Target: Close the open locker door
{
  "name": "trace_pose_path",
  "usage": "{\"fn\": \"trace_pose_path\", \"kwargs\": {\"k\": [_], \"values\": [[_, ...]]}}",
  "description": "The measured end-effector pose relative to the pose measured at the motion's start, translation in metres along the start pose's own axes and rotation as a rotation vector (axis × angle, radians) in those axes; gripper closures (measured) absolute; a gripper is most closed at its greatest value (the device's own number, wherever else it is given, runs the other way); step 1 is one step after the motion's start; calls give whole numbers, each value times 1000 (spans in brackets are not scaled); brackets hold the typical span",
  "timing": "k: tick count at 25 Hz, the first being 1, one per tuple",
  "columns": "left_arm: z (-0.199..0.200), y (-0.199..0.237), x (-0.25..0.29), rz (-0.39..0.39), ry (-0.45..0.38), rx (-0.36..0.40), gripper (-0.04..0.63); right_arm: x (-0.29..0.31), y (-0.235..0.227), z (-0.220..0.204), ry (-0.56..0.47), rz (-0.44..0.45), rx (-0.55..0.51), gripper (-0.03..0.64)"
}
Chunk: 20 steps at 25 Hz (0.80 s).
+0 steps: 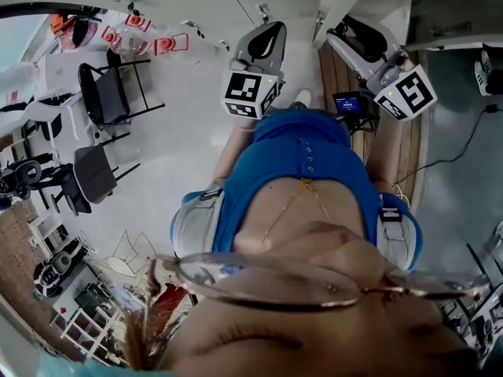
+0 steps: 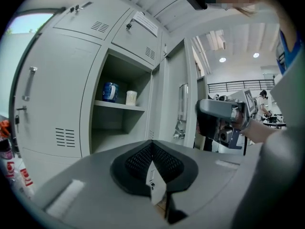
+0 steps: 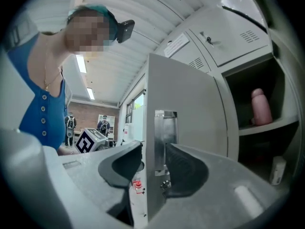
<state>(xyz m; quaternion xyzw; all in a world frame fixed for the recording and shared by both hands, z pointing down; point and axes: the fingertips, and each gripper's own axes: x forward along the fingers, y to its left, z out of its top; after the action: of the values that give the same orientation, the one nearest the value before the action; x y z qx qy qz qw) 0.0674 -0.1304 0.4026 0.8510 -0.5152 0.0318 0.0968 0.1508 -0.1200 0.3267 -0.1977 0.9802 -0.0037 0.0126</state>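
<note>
Right gripper view: right gripper (image 3: 153, 150) jaws wide, locker door (image 3: 186, 99) edge-on btwn them, upright handle (image 3: 159, 137) just off rt pad, no squeeze. Open compartment (image 3: 250, 144) lies to claw's rt. Left gripper (image 2: 152, 144) pinched empty, farther off.

The edge of the door (image 3: 190, 94) stands between the jaws of the right gripper (image 3: 153, 151); at three o'clock, an open compartment (image 3: 243, 92) holds a pink bottle (image 3: 261, 108).

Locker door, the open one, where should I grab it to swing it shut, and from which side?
Its vertical metal handle near the free edge, edge-on: the thin door fits between the right gripper's open jaws, one either side.
</note>
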Motion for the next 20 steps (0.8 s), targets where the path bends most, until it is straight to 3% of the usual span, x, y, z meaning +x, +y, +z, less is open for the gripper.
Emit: {"fn": "trace_pose_path", "kwargs": {"k": [20], "values": [[-4,6,-7,61,6,-21,597,31,3,-3,-45,117,-16,501]]}}
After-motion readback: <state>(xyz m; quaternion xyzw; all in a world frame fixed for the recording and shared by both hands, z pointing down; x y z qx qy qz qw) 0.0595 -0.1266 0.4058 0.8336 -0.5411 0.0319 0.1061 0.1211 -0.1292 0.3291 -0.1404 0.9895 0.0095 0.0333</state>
